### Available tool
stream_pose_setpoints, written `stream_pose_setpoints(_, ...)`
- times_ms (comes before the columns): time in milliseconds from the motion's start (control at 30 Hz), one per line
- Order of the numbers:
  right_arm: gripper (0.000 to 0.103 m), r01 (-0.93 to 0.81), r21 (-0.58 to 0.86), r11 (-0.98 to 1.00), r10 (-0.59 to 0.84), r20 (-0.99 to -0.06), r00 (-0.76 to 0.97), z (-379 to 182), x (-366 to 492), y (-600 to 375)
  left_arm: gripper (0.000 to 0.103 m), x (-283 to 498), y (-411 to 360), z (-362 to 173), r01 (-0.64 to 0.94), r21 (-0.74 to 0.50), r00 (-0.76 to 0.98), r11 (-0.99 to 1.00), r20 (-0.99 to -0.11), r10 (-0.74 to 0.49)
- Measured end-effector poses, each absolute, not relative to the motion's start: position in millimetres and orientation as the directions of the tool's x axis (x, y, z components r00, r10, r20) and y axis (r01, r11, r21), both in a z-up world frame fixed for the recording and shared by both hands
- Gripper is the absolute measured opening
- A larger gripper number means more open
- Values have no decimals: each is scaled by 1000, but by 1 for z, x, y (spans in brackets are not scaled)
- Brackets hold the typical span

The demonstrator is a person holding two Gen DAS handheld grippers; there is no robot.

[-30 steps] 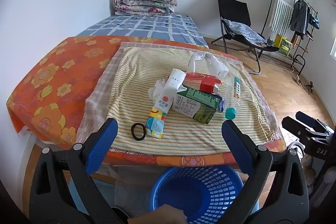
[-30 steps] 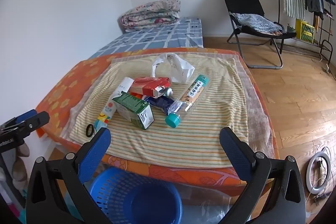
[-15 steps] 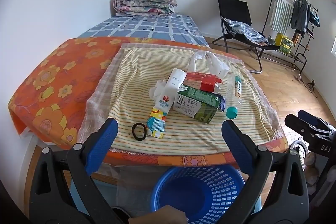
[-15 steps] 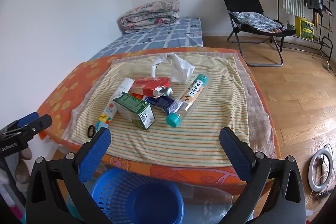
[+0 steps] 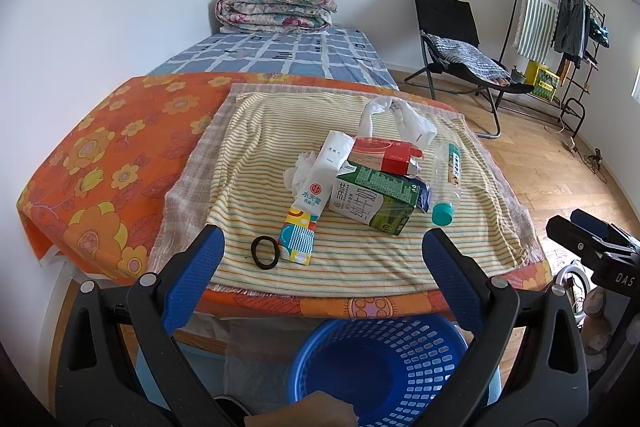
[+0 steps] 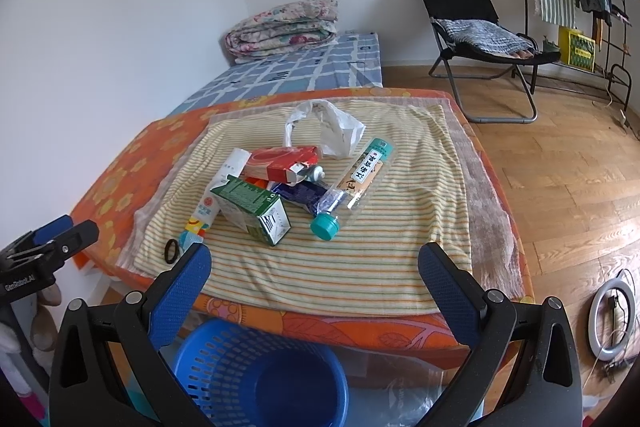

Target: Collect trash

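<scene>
**Heaped trash liable to scatter**

Both tools, left tool [image 5: 318, 259] and right tool [image 6: 314, 273], released, empty. Basket [image 5: 380, 363] below surface edge. Farther: milk carton [image 5: 374, 203], bottle [image 6: 354, 183] interleaved mid-surface; careless pull risks rolling bottle floorward.

Green milk carton [image 5: 374, 202] on its side, red box [image 5: 385, 154], clear bottle [image 5: 447, 175], blue basket [image 5: 378, 363] below
</scene>
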State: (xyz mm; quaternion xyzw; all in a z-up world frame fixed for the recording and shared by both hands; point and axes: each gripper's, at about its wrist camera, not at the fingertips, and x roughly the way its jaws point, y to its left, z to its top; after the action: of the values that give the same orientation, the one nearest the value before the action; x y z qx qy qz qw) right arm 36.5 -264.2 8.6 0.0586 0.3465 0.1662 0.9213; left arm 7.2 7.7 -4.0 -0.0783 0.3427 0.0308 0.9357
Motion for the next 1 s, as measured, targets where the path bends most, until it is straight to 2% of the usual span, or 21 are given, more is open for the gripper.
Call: stream_pose_setpoints(1000, 102, -259, 237, 936, 351, -628, 695, 2, 34, -264, 101, 2, -4, -3, -111, -107, 766, 988, -643, 16)
